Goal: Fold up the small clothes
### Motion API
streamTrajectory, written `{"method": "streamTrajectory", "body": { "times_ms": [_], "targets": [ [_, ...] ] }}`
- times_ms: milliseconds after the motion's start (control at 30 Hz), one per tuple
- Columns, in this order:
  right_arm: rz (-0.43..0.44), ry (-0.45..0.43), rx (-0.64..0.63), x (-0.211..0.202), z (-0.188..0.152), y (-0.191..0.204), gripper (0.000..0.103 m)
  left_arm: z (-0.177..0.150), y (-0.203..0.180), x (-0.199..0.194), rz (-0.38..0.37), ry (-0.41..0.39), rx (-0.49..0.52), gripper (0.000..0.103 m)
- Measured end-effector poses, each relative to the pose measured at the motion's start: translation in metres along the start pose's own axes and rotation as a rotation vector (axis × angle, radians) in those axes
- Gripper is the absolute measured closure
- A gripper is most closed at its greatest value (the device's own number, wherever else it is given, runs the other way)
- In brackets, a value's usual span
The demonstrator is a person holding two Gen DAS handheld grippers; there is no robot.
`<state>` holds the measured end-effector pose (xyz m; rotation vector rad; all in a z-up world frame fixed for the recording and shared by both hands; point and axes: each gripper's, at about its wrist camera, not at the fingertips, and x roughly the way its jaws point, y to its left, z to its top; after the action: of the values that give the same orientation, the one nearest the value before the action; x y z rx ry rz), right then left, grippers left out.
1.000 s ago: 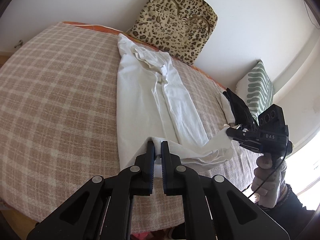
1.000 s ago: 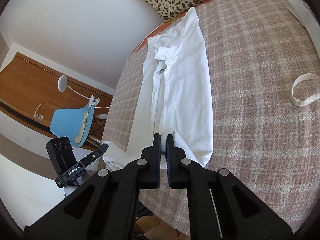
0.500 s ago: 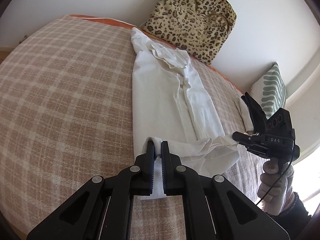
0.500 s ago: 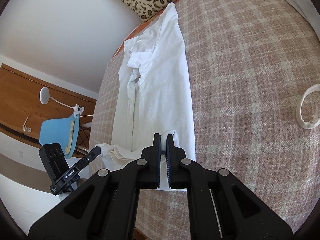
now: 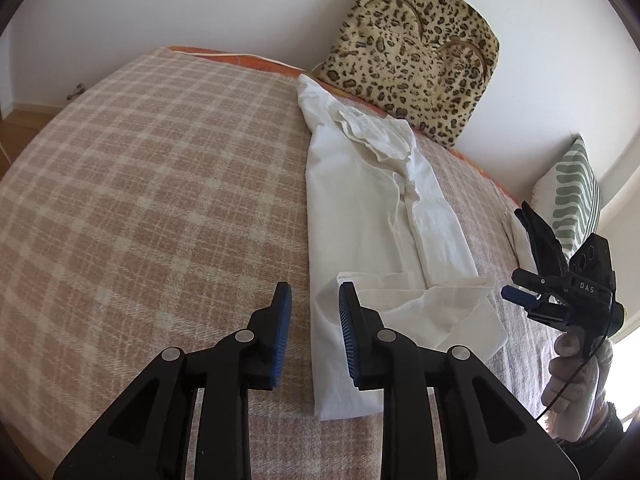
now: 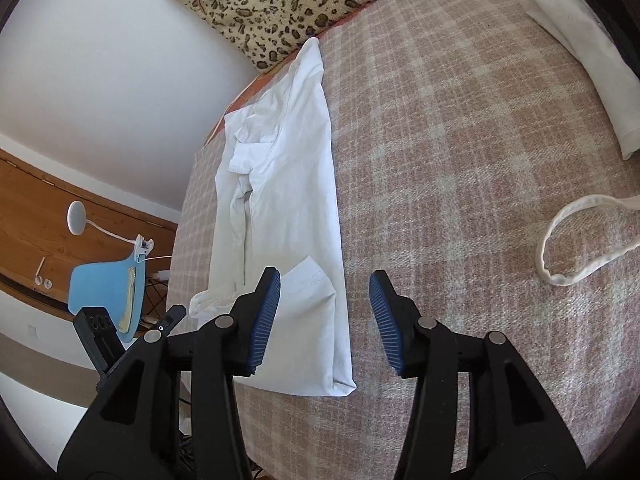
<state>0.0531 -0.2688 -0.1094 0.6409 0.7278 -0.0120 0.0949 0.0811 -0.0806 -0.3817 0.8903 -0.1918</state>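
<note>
A bed covered with a pink and cream checked blanket (image 5: 160, 208) carries a long white cotton garment (image 5: 360, 208), folded into a narrow strip toward the leopard-print cushion (image 5: 416, 44). Its near end is turned back over itself. The left gripper (image 5: 312, 308) and the right gripper (image 6: 324, 304) are both opening, with no cloth pressed between the pads. I think the loose, wrinkled flap could spring back or slide crooked, because nothing holds it.

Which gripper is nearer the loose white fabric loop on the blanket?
Right. The right gripper has the loop just off its outer side; the left gripper is beyond the white garment.
</note>
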Motion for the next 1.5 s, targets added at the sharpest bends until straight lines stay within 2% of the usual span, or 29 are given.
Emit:
{"method": "streamTrajectory", "body": {
  "times_ms": [133,300,467,700,833,933,1033,1067,1100,1200,1300,1400,1500],
  "targets": [
    [-0.048,-0.017,-0.135,-0.01,-0.009,0.02,0.053,-0.007,-0.005,-0.008,-0.012,-0.02,0.074,0.081],
    [-0.162,0.025,-0.326,0.006,-0.031,0.049,0.053,-0.015,-0.02,0.003,-0.001,0.018,0.182,0.081],
    [-0.247,0.031,-0.426,0.023,-0.038,0.054,0.053,-0.01,-0.024,0.022,0.025,0.057,0.206,0.081],
    [-0.238,0.028,-0.377,0.032,-0.022,0.043,0.053,-0.007,-0.024,0.037,0.046,0.087,0.191,0.081],
    [-0.232,-0.001,-0.425,0.034,-0.021,0.052,0.053,-0.005,-0.024,0.037,0.042,0.067,0.196,0.081],
    [-0.24,0.009,-0.434,0.04,-0.022,0.055,0.054,-0.006,-0.027,0.038,0.05,0.062,0.219,0.081],
    [-0.253,0.024,-0.43,0.047,-0.022,0.054,0.066,-0.006,-0.029,0.04,0.061,0.056,0.226,0.081],
    [-0.257,0.024,-0.428,0.048,-0.022,0.053,0.075,-0.006,-0.029,0.039,0.06,0.05,0.227,0.083],
    [-0.263,0.021,-0.428,0.048,-0.022,0.053,0.083,-0.006,-0.029,0.039,0.065,0.044,0.232,0.088],
    [-0.267,0.012,-0.436,0.048,-0.023,0.055,0.093,-0.007,-0.031,0.039,0.077,0.029,0.244,0.095],
    [-0.304,-0.013,-0.454,0.045,-0.023,0.059,0.095,-0.005,-0.029,0.038,0.108,0.001,0.232,0.096],
    [-0.344,0.0,-0.46,0.048,-0.023,0.058,0.095,-0.003,-0.025,0.04,0.113,-0.001,0.225,0.096],
    [-0.351,0.012,-0.463,0.047,-0.023,0.057,0.095,-0.002,-0.023,0.04,0.107,0.02,0.203,0.09]
  ]
}}
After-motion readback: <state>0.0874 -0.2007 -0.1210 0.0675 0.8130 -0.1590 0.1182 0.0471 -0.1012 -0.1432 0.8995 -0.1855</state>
